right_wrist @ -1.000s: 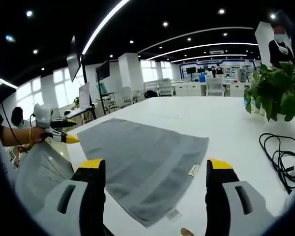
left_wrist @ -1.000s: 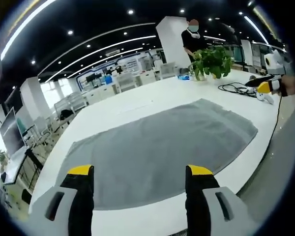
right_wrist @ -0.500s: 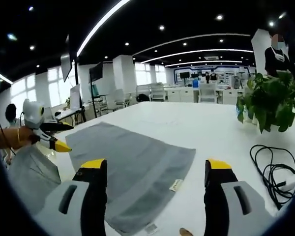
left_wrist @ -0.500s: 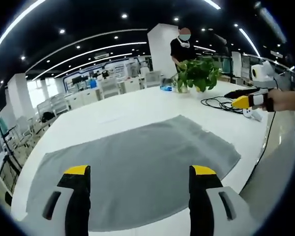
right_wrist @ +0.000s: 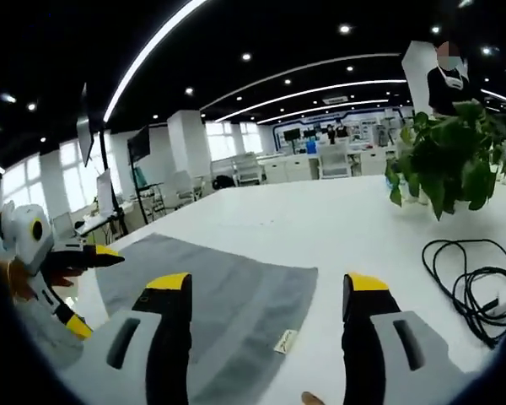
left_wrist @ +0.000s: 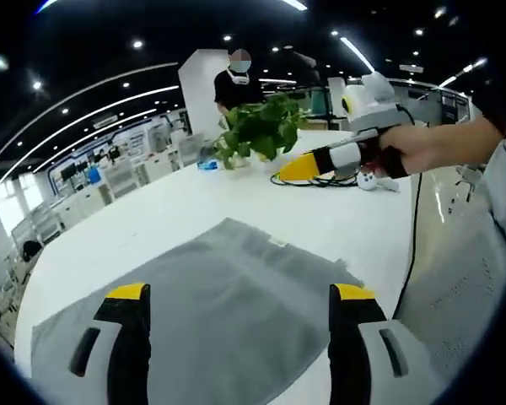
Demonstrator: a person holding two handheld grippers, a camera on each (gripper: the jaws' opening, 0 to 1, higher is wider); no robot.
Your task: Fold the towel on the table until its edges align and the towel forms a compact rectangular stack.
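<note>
Both grippers have swung toward each other since a second ago, so that each now appears large in the other's view rather than small at the edge, while the towel lies flat as before. Left gripper (left_wrist: 236, 295) hovers with its jaws apart and nothing between them, above the near edge of the grey towel (left_wrist: 202, 304), which is spread in a single layer on the white counter (left_wrist: 152, 211). Right gripper (right_wrist: 266, 291) likewise stands with jaws spread and empty, above the towel's end that carries a small sewn label (right_wrist: 281, 342); in the left gripper view it enters from the right, held in a hand (left_wrist: 422, 148), well above the cloth. Judged from this, the step in hand is the approach to the first grasp, and no fold is yet made. To do it well, each gripper should probably descend onto a corner of the same long edge, take only the one layer, and close fully before lifting, so that the edge rises evenly and can be laid square on the opposite edge. Beyond the towel stand a potted plant (right_wrist: 447, 156) and a coiled black cable (right_wrist: 468, 274); the fold is best carried away from them. A person (left_wrist: 236, 80) stands behind the plant.
</note>
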